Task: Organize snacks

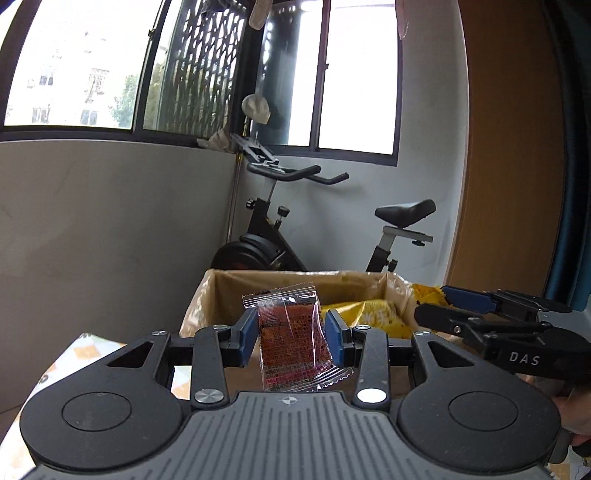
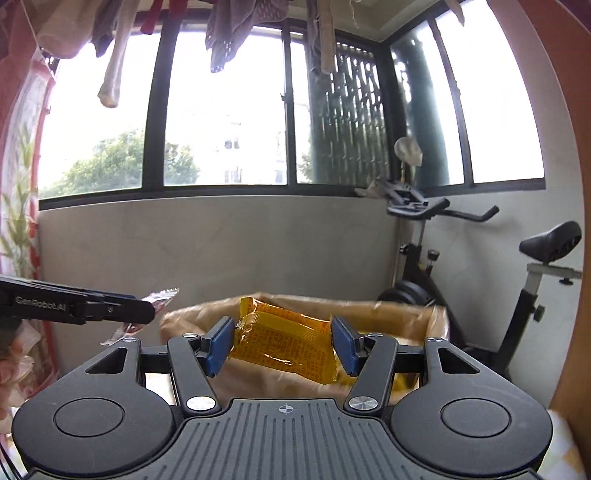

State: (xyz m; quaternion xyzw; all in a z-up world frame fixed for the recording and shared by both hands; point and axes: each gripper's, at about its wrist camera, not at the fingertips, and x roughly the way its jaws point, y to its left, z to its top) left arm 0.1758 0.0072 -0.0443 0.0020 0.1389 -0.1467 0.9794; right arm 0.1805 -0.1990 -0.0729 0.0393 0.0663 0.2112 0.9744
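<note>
Between the blue pads of my left gripper (image 1: 291,338) I hold a small red snack packet (image 1: 293,343), upright, its crimped top edge standing above the pads and its bottom edge hanging just over the grey body of the tool. The pads press on both of its sides. My right gripper (image 2: 282,343) is clamped the same way on a yellow snack packet (image 2: 284,345), which sits tilted, its left end higher than its right, one corner poking out below the right pad.

Beyond both packets stands the cardboard box (image 1: 221,284), open at the top, its near rim below my fingers and its far wall rising behind them. More yellow wrappers (image 1: 373,314) lie inside it toward the right. From the left wrist view my right gripper comes in at the right edge, over the box's right side, apart from my left one; open air lies between the two tools.

A patterned tablecloth (image 1: 85,350) shows at the lower left beside the box. Behind the box an exercise bike (image 1: 280,229) stands against the wall, close to the box's far edge, under the windows (image 1: 74,66). Laundry (image 2: 232,29) hangs overhead, well above my grippers.
</note>
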